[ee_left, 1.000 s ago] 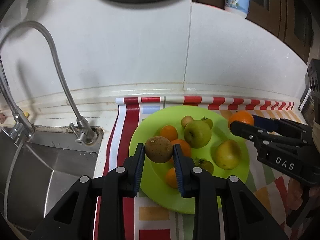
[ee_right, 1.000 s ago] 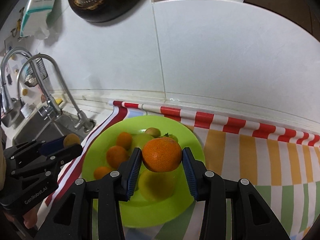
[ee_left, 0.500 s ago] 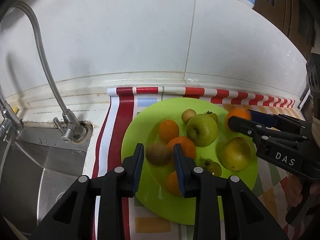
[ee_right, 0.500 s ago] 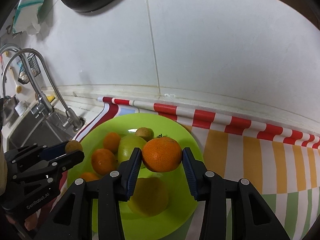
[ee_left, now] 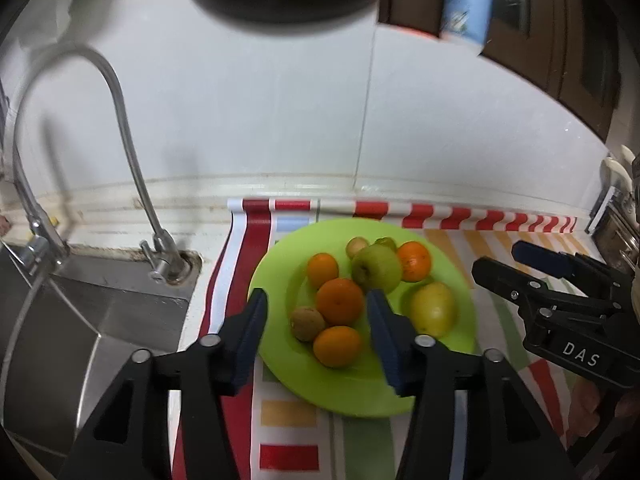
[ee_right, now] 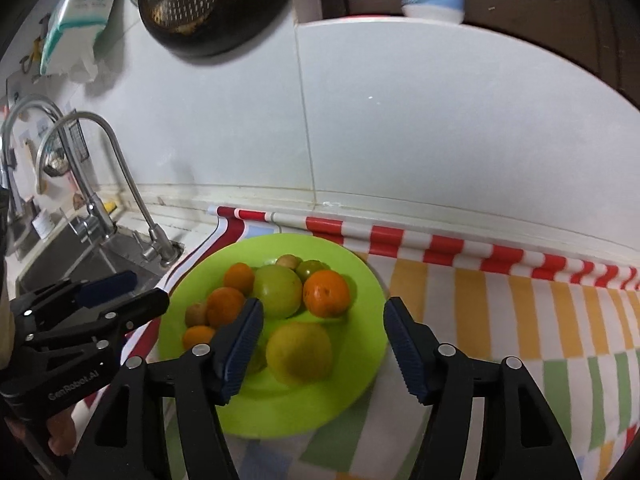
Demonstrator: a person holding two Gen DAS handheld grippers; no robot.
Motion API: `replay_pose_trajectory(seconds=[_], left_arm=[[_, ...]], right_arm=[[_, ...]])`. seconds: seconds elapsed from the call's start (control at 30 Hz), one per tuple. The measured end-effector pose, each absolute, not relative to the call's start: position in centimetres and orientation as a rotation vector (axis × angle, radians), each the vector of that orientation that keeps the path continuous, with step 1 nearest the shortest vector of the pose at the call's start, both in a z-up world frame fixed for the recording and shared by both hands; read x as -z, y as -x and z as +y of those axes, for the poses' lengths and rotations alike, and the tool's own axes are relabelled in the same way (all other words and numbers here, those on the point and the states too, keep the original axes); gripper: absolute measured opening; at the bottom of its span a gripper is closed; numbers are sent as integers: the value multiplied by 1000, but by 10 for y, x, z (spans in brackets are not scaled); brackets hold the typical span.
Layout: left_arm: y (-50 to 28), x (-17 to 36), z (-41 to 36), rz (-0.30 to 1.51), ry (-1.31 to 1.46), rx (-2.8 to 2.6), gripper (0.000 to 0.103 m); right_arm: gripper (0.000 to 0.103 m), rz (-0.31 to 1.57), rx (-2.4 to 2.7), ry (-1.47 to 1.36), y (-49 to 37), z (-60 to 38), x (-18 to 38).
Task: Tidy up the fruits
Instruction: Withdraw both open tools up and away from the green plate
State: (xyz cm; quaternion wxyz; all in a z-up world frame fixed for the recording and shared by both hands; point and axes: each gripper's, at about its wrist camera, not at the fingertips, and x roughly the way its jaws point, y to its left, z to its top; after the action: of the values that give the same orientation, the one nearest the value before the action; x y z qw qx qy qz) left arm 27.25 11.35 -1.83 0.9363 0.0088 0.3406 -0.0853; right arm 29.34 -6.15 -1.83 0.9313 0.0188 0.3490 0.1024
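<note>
Just dropped both fruits onto the round lime-green plastic plate (ee_left: 280, 368), jaws on both grippers opening up empty, so next I back off.

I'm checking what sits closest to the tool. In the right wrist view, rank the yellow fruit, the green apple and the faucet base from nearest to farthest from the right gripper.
1. Yellow fruit: on the green plate, just ahead of the right gripper, between its open fingers.
2. Green apple: farther back, mid-plate.
3. Faucet base: far left, by the sink.
</note>
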Motion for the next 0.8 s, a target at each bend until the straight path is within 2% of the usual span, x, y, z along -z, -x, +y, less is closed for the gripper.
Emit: replay_pose_trajectory(seconds=[0.1, 0.17, 0.23, 0.37, 0.47, 0.8], left_arm=[[-255, 8, 109, 662, -32, 168, 61], [-239, 0, 107, 630, -48, 153, 67], [-228, -6, 103, 607, -63, 145, 72], [-204, -16, 97, 569, -97, 139, 76], [-184, -25, 95, 544, -99, 145, 80], [-120, -42, 79, 478, -131, 170, 91]], right_arm=[[65, 698, -183, -56, -272, -71, 9], [75, 681, -151, -64, -258, -78, 3], [75, 658, -101, -77, -240, -86, -3], [76, 633, -42, -107, -210, -98, -12], [83, 614, -9, -110, -182, -104, -20], [89, 546, 31, -73, -111, -113, -43]])
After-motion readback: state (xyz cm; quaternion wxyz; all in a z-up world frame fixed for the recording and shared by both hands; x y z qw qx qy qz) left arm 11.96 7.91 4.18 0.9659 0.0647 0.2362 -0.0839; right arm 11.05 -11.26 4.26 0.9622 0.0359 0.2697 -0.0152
